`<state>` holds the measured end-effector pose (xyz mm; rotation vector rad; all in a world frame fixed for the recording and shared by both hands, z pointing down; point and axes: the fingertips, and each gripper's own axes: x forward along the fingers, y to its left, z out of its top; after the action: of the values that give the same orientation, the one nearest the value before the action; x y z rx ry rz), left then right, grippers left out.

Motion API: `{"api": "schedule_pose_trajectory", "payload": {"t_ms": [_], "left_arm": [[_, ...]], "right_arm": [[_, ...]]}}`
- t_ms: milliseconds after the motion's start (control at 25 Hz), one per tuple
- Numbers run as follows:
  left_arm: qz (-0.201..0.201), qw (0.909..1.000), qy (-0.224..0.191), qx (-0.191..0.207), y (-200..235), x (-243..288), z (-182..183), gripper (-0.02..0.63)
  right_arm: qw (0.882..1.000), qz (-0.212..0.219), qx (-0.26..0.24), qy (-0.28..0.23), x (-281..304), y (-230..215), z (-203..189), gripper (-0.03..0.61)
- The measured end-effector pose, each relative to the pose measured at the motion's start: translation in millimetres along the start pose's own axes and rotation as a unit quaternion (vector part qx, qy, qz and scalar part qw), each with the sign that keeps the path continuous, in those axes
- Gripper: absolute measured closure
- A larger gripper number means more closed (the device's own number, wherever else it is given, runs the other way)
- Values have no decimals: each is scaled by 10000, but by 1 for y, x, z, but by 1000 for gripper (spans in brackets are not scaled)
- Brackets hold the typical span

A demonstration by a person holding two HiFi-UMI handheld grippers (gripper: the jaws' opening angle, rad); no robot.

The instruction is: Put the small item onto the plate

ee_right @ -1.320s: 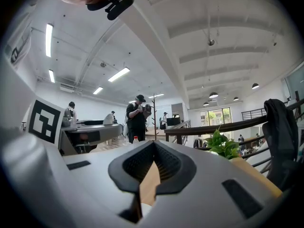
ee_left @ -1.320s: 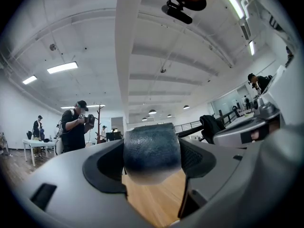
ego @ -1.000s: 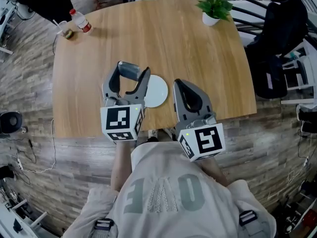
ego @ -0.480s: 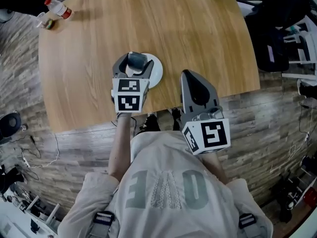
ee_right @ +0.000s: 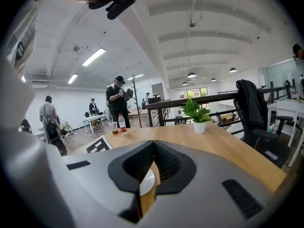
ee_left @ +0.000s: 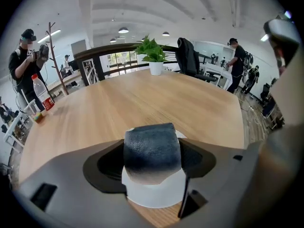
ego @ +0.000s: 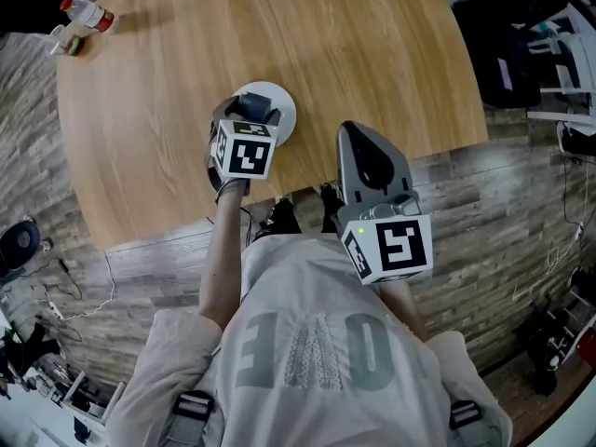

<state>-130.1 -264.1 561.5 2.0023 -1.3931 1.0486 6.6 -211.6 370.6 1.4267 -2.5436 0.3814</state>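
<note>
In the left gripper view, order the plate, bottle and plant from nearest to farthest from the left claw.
1. Plate, just under the item in the left claw.
2. Bottle, at the table's left edge.
3. Plant, at the far edge, ahead.

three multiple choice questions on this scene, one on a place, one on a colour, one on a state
1. Where is the dark item? A) over the plate B) beside the bottle C) on the floor
2. Plate colour? A) red B) white C) green
3. State of the right gripper? A) shut, empty B) holding the plate C) holding a bottle
Answers: 1 A, the left gripper holds it above the plate; 2 B, its rim shows white; 3 A, its jaws meet with nothing between.
</note>
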Motion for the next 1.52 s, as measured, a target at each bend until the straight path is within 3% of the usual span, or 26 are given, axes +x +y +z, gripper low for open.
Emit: {"api": "schedule_pose_trajectory", "payload": {"t_ms": [480,1520], "left_arm": [[18,9994,323,153,-5,22,-21,285],[-180,9996,166,155,-5,24,-21,285]], "right_arm": [[9997,-239,-96,45,-19,-9,-6,561],[9992,-364,-111,112,-29,-12,-13,561]]}}
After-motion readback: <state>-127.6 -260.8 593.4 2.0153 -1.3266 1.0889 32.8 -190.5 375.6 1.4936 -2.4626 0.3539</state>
